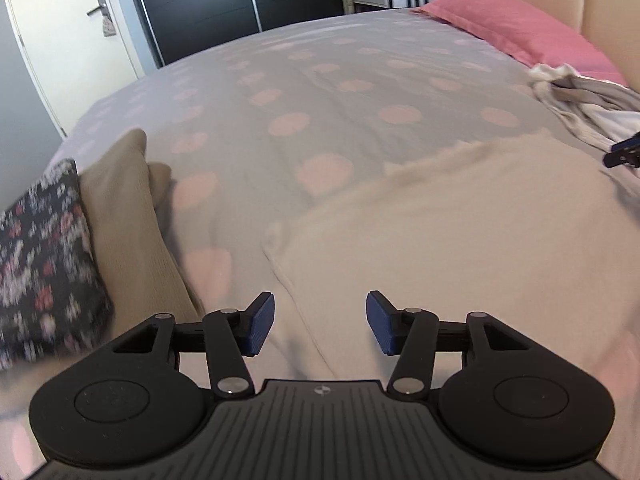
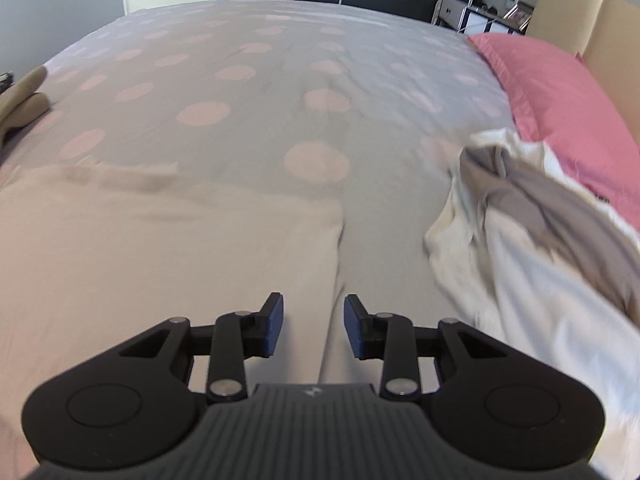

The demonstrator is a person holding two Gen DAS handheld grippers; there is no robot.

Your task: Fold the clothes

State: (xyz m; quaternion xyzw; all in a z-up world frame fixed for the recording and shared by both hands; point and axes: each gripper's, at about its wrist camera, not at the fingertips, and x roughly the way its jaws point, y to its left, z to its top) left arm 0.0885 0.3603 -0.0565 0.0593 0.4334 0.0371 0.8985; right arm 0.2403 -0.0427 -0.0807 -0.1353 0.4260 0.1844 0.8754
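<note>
Cream garment (image 1: 460,240) lies flat on the dotted bed cover (image 1: 320,92); both pairs of fingers stand spread and hold nothing.
Left gripper (image 1: 320,324) hangs over the garment's left edge, right gripper (image 2: 314,326) over its right edge. Beyond the right fingers, to their right, 1 crumpled white-and-grey heap (image 2: 540,240) lies beside the pink pillow (image 2: 560,92). Left of the left fingers stand 2 cushions (image 1: 120,216).

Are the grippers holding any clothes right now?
No. The left gripper and right gripper are both open, above the cream garment, gripping nothing.
</note>
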